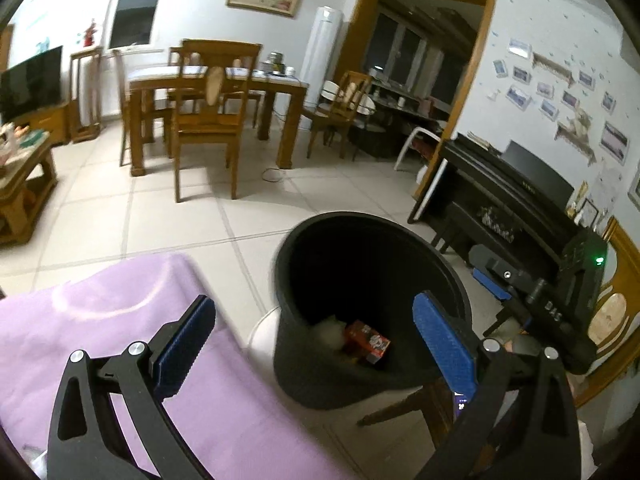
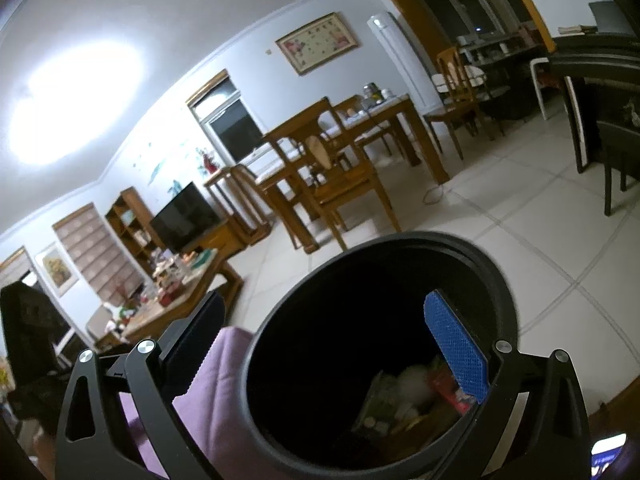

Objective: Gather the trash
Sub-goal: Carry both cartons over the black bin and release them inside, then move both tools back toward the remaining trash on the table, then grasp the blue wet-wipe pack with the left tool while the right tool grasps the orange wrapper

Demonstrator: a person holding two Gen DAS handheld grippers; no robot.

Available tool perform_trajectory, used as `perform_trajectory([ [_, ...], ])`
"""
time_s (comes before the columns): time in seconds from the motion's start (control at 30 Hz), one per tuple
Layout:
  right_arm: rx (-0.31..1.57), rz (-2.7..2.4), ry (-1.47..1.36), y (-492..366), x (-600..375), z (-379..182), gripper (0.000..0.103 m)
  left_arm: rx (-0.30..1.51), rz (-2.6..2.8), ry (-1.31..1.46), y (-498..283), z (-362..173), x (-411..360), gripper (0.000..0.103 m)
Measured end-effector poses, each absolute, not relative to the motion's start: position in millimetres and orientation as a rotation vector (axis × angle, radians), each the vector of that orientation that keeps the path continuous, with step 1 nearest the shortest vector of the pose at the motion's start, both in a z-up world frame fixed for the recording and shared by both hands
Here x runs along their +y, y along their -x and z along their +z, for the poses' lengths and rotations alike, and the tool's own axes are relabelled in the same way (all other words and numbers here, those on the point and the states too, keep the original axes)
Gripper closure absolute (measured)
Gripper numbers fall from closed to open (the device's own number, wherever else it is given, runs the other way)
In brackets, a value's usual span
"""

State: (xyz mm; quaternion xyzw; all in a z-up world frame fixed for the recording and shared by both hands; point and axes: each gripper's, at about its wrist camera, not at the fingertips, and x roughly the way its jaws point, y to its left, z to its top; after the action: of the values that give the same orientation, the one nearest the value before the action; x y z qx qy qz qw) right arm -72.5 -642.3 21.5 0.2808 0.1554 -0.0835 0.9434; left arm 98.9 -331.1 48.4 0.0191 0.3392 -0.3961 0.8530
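A big room with a pale tiled floor (image 1: pixel 168 216) was seen. A wooden table (image 1: pixel 216 88) with chairs stood far back, and a dark piano (image 1: pixel 516 196) stood by the wall; its gold name was too blurry to be read. A purple cloth (image 1: pixel 100 344) was spread just beside a black trash bin (image 1: pixel 320 368). The bin was seen between the two grippers. Inside it, at the bottom, a red box (image 1: pixel 366 342) and a white wad (image 1: pixel 330 330) were seen. The print on the box could not be read. The left gripper (image 1: pixel 316 344) was spread wide, with nothing held. The right gripper (image 2: pixel 324 344) was spread wide over the bin, with nothing held.
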Motion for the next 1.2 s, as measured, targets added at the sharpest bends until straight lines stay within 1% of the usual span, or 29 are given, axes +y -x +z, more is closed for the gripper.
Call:
perform_trajectory([
  [0.2, 0.387, -0.051, -0.522, 56, -582, 30, 0.004, 0.724, -0.719, 0.019, -100, 60, -225, 0.005],
  [0.33, 0.464, 0.083, -0.456, 34, -517, 37, 0.005, 0.716, -0.613, -0.009, -99, 59, -159, 0.005],
  [0.43, 0.541, 0.216, -0.381, 17, -457, 41, 0.005, 0.733, -0.525, -0.041, -98, 50, -109, 0.005],
  [0.53, 0.614, 0.344, -0.293, 2, -390, 48, 0.005, 0.766, -0.445, 0.006, -96, 33, -54, 0.005],
  [0.6, 0.663, 0.418, -0.223, -8, -342, 51, 0.006, 0.800, -0.423, 0.034, -98, 23, -33, 0.006],
  [0.67, 0.706, 0.478, -0.153, -16, -298, 52, 0.008, 0.844, -0.405, 0.040, -99, 10, -18, 0.010],
  [0.7, 0.736, 0.506, -0.107, -23, -271, 54, 0.011, 0.869, -0.407, 0.034, -100, 2, -15, 0.015],
  [0.73, 0.763, 0.525, -0.075, -28, -252, 54, 0.015, 0.883, -0.412, 0.030, -99, -4, -11, 0.029],
  [0.77, 0.802, 0.545, -0.038, -35, -230, 52, 0.017, 0.909, -0.425, 0.028, -100, -11, -10, 0.036],
  [0.8, 0.829, 0.552, -0.017, -41, -215, 51, 0.022, 0.931, -0.436, 0.032, -104, -17, -10, 0.042],
  [0.83, 0.857, 0.557, 0.004, -49, -200, 50, 0.026, 0.942, -0.441, 0.037, -109, -21, -11, 0.042],
  [0.87, 0.891, 0.563, 0.023, -57, -184, 48, 0.027, 0.943, -0.442, 0.037, -111, -24, -11, 0.042],
  [0.93, 0.930, 0.568, 0.030, -67, -168, 42, 0.027, 0.949, -0.463, 0.035, -114, -30, -14, 0.048],
  [1.07, 1.021, 0.553, 0.043, -87, -147, 25, 0.028, 0.922, -0.468, -0.005, -112, -39, -12, 0.050],
  [1.17, 1.093, 0.532, 0.075, -98, -144, 6, 0.031, 0.902, -0.463, -0.021, -107, -42, -11, 0.050],
  [1.2, 1.114, 0.521, 0.091, -103, -141, 0, 0.033, 0.895, -0.455, -0.037, -106, -43, -12, 0.055],
])
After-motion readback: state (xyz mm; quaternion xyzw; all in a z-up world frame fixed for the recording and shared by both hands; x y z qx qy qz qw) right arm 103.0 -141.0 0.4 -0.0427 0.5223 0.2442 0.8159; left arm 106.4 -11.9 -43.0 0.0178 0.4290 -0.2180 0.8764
